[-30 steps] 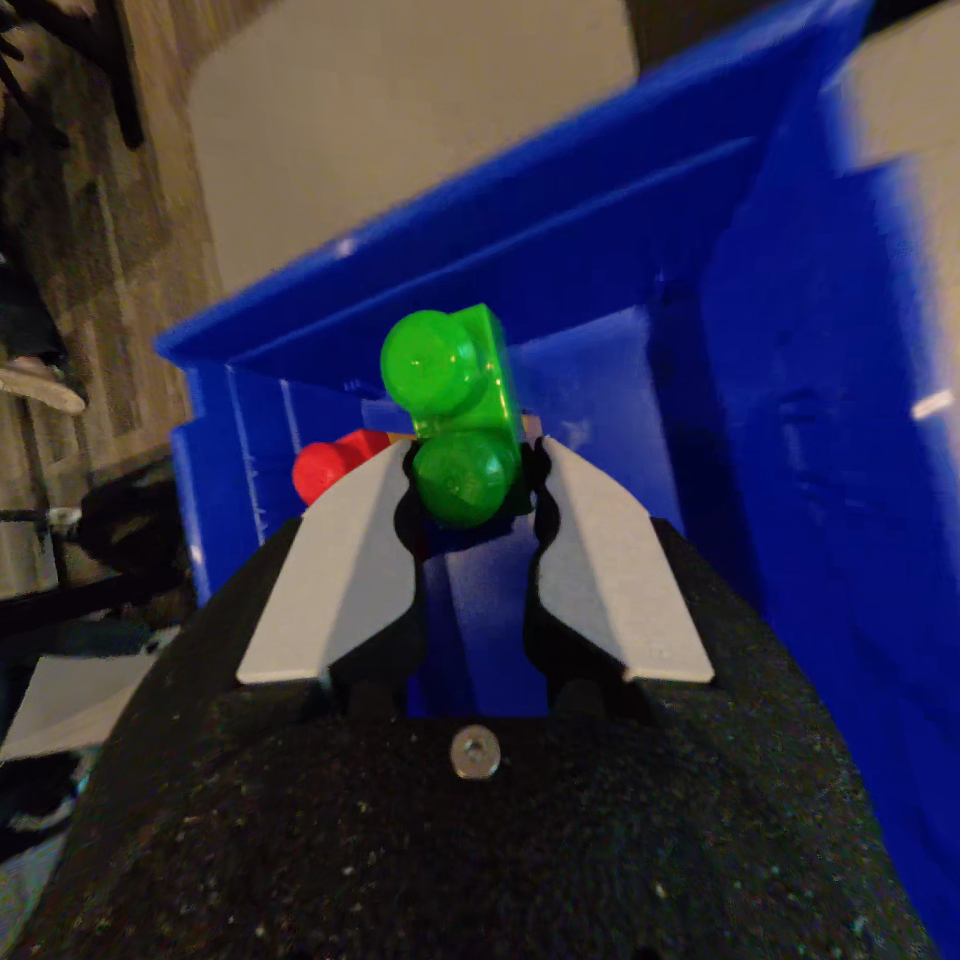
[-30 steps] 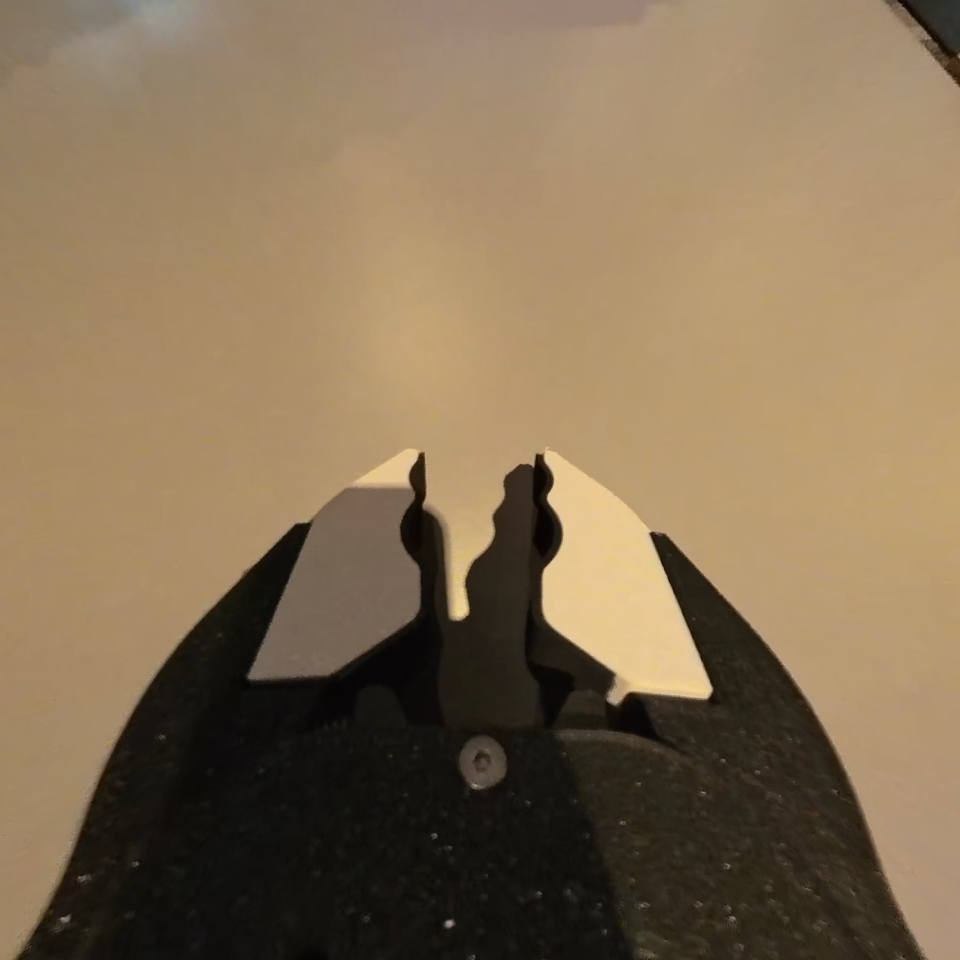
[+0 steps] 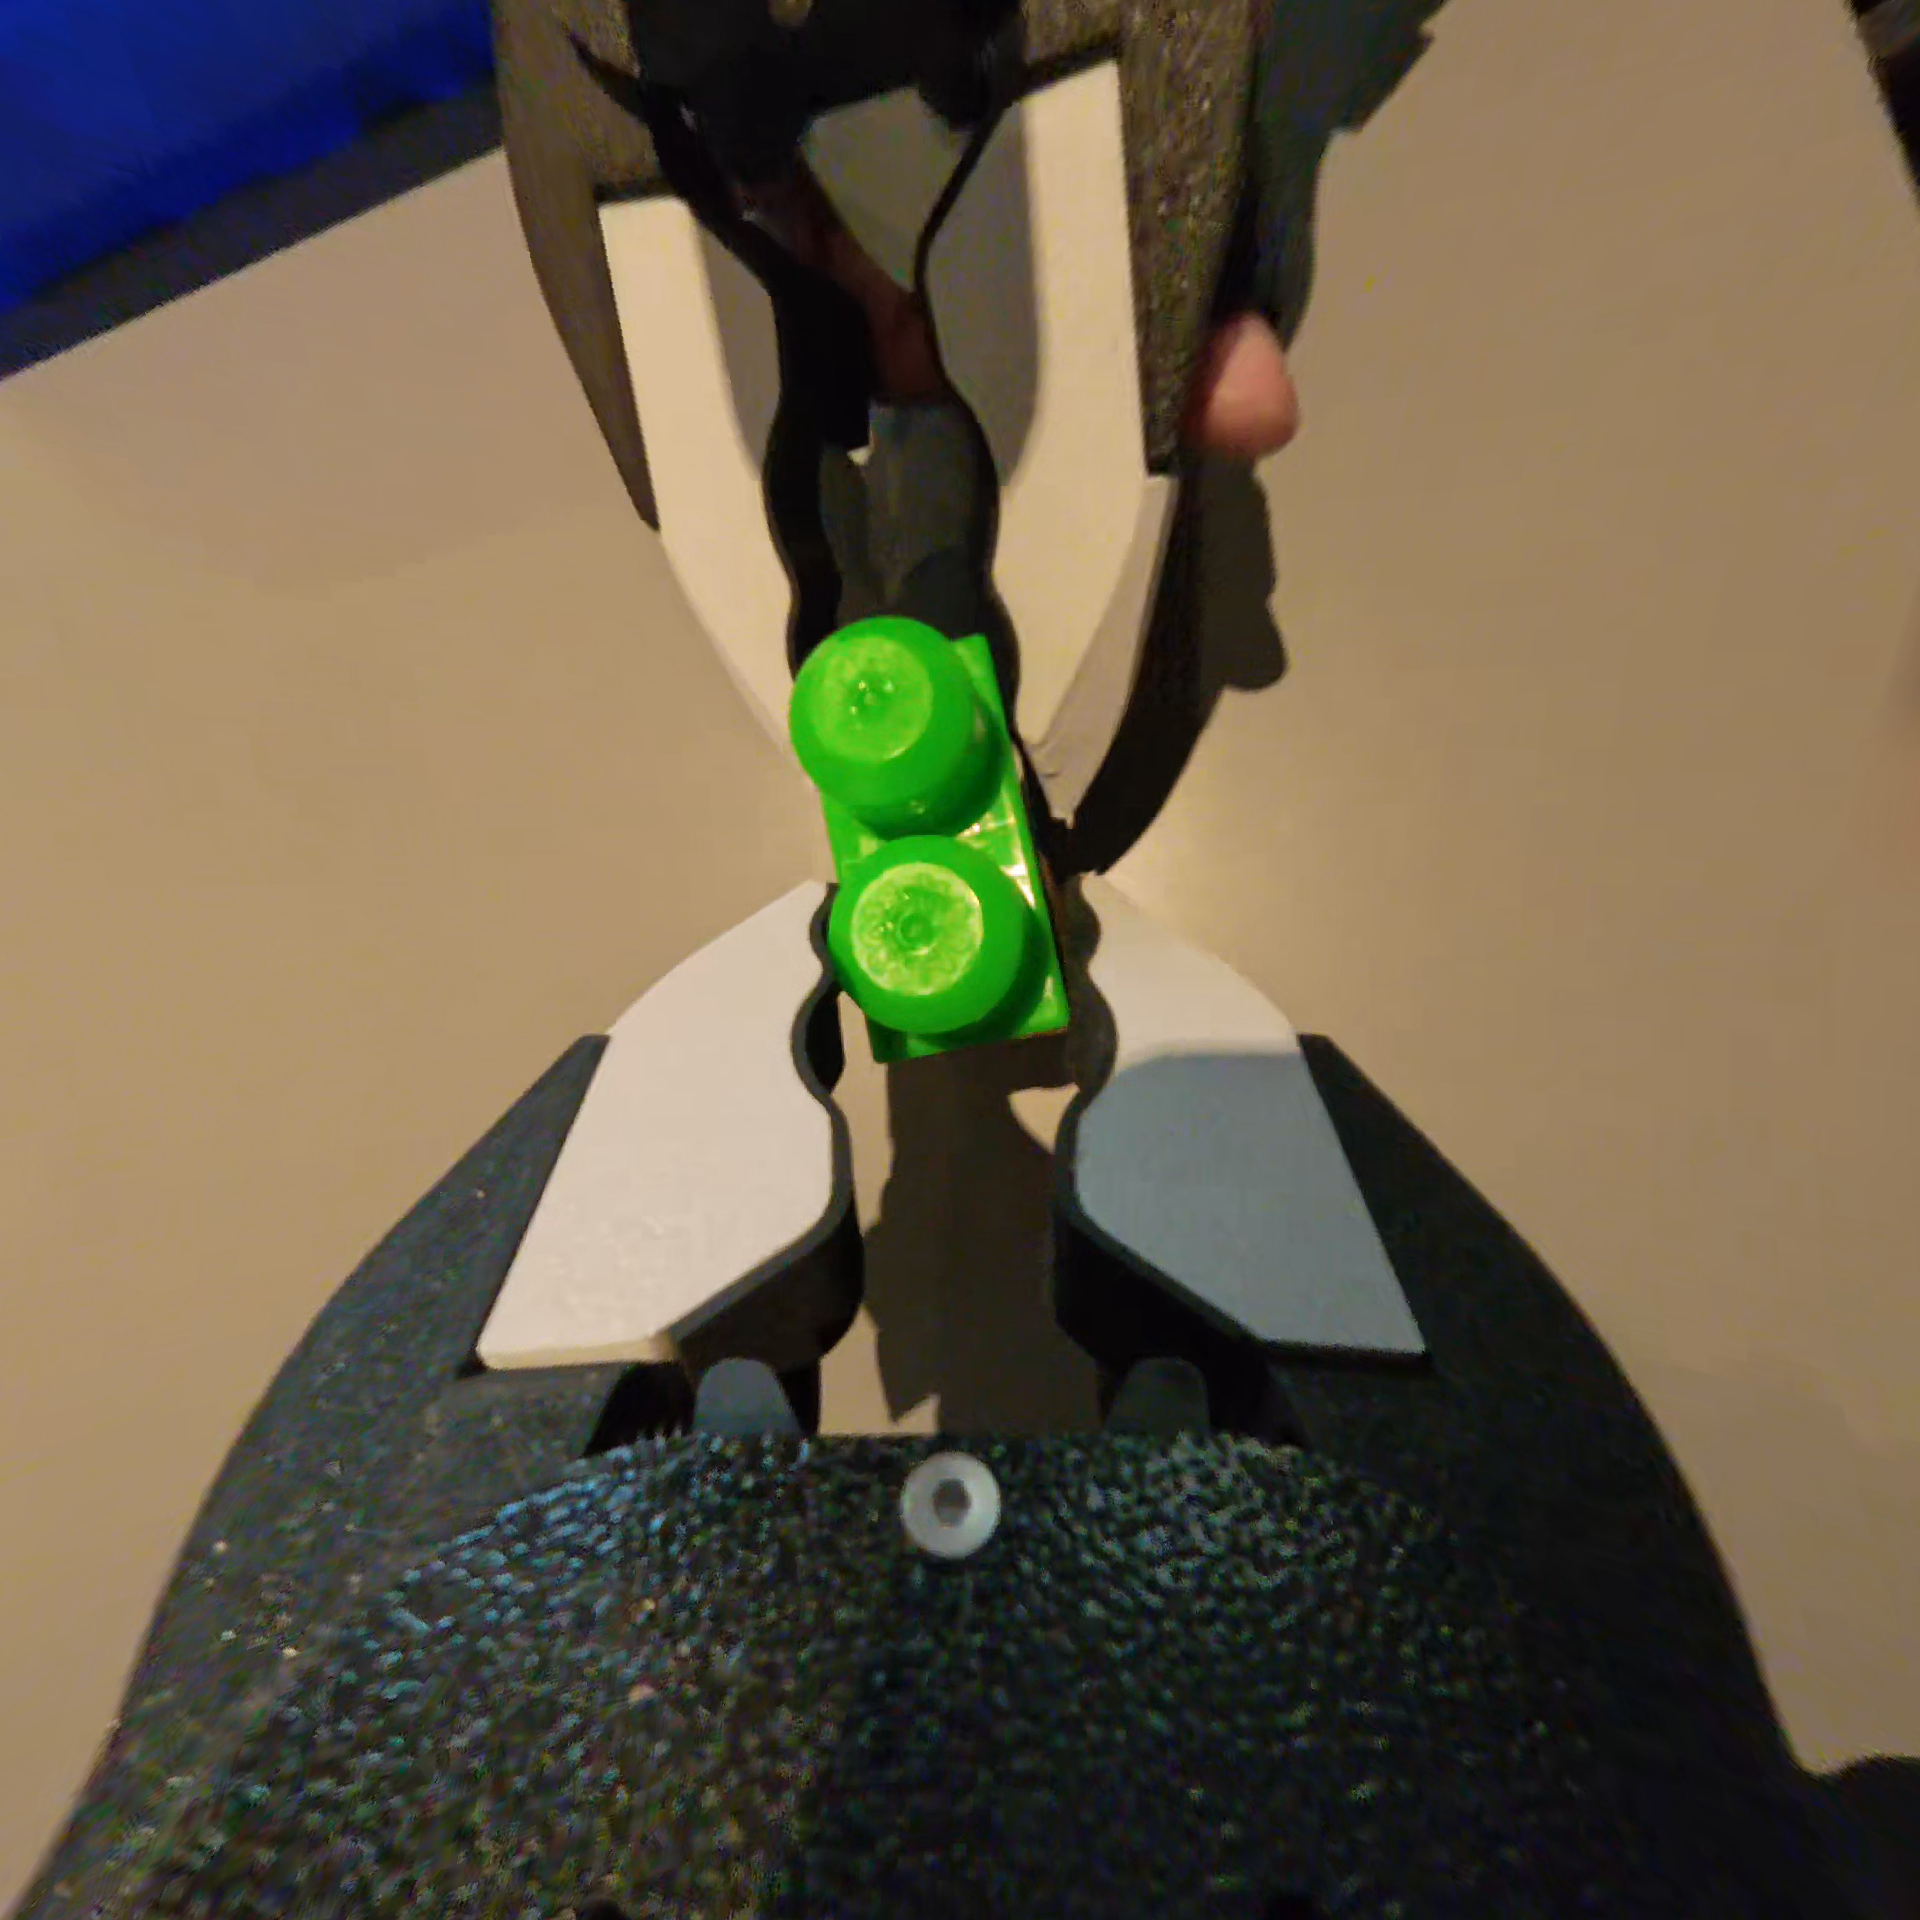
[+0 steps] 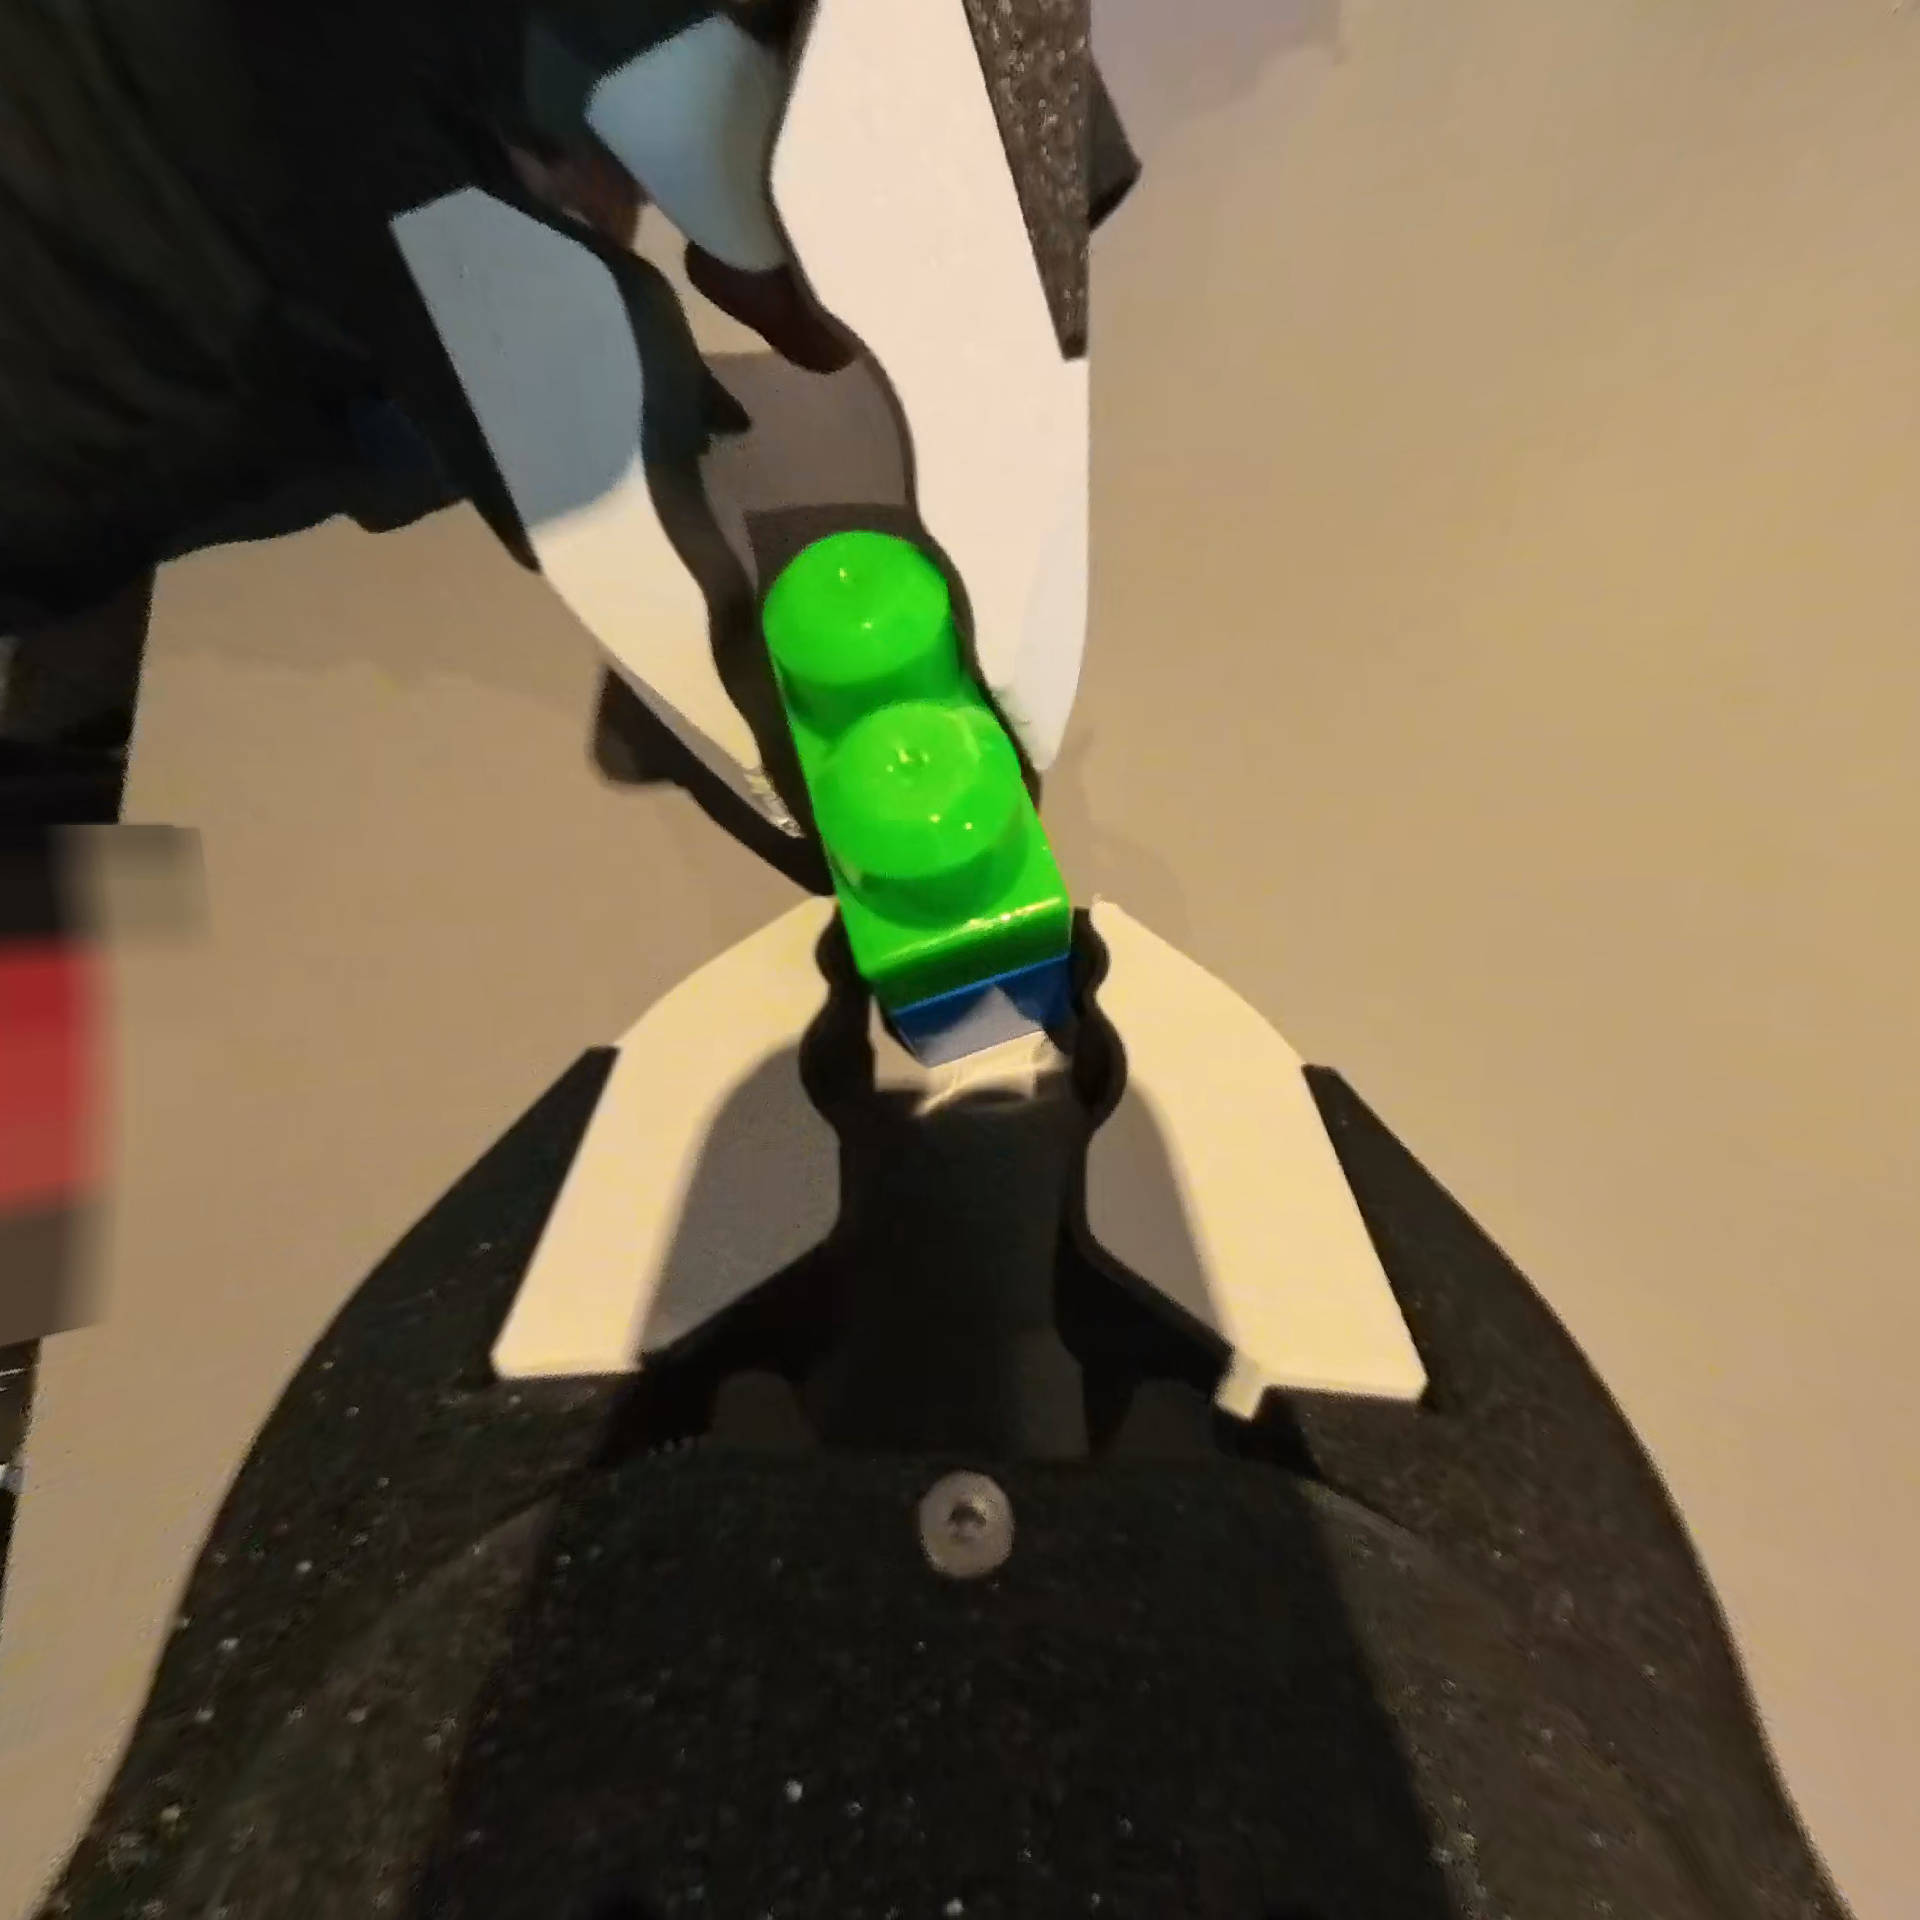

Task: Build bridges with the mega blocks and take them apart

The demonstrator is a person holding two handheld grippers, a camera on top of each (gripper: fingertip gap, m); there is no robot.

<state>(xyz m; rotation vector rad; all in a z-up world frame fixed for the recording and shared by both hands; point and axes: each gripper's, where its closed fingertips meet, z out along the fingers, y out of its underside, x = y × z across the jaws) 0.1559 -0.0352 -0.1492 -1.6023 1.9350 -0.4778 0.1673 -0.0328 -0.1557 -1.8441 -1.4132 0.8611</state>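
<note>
green block (image 3: 928,871) now out of the blue bin (image 3: 156,114), over the bare bench (image 3: 312,727), seated on a blue block (image 4: 987,1006) | my left tongs (image 3: 951,940) clamp the green | my right tongs (image 4: 961,961) now pinch the blue | judged: stack being joined or split

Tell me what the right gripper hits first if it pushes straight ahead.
The right gripper would likely meet the green block first, with a blue block under it; just beyond is the left gripper. Depth unclear.

Black speckled gripper body (image 3: 935,1662), white fingers (image 3: 686,1143), silver screw (image 3: 949,1503).
</note>
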